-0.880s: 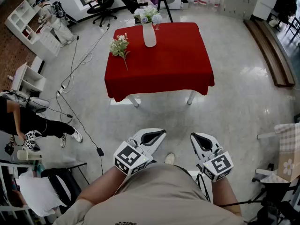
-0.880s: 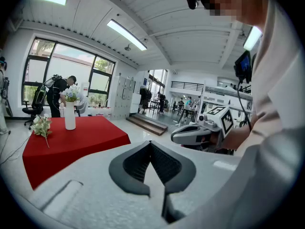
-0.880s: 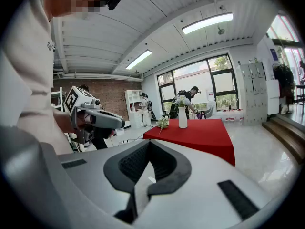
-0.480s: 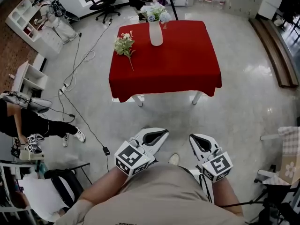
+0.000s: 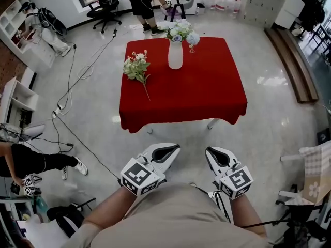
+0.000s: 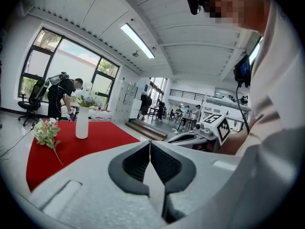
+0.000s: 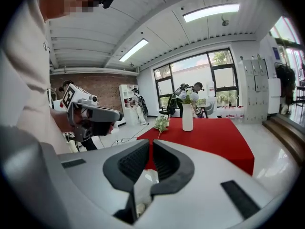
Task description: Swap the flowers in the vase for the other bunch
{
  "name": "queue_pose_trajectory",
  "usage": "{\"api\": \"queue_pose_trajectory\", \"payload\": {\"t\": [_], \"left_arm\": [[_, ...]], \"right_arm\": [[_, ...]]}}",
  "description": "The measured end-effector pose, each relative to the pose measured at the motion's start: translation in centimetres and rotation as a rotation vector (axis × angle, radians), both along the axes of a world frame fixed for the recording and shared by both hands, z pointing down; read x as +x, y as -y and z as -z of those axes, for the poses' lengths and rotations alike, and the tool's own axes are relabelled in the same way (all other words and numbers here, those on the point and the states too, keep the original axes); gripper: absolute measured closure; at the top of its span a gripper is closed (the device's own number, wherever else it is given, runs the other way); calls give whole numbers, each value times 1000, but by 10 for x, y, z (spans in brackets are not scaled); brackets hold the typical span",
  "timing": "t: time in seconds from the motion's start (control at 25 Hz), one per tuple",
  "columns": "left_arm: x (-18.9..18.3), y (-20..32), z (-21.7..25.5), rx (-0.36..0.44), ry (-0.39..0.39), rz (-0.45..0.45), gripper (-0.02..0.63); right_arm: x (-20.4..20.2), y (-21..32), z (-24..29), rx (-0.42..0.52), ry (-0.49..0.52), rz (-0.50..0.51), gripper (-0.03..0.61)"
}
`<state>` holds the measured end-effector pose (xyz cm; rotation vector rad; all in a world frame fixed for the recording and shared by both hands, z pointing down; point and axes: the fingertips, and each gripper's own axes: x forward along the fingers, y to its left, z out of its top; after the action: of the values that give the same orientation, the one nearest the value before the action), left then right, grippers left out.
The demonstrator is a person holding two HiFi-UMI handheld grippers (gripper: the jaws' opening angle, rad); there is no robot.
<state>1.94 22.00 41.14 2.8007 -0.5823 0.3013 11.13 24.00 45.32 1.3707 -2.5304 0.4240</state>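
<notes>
Red-clothed table [image 5: 196, 87], white vase [image 5: 175, 56] on it, glossy grey floor [image 5: 269, 128]

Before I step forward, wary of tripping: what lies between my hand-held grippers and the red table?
Bare floor, in the head view; a black cable runs just left of that stretch.

Bright daylight from windows [image 7: 200, 78] plus ceiling strip lights [image 6: 137, 40]; floor [image 5: 274, 81] glare; strong fisheye edges; frames sharp

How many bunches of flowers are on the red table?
2: one bunch stands in the white vase; the other bunch lies on the cloth left of it.
</notes>
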Motion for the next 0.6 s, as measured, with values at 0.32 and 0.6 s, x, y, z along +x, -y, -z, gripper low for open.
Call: {"api": "queue_pose_trajectory", "payload": {"t": [0.32,0.6], "left_arm": [[-102,84,-5,21,-12,22,606],[-132,128,1,20,-37,55,571]], "right_arm": [[-70,124,-11,7,-17,-87,391],[-75,211,-5,9,10,-177,295]]}}
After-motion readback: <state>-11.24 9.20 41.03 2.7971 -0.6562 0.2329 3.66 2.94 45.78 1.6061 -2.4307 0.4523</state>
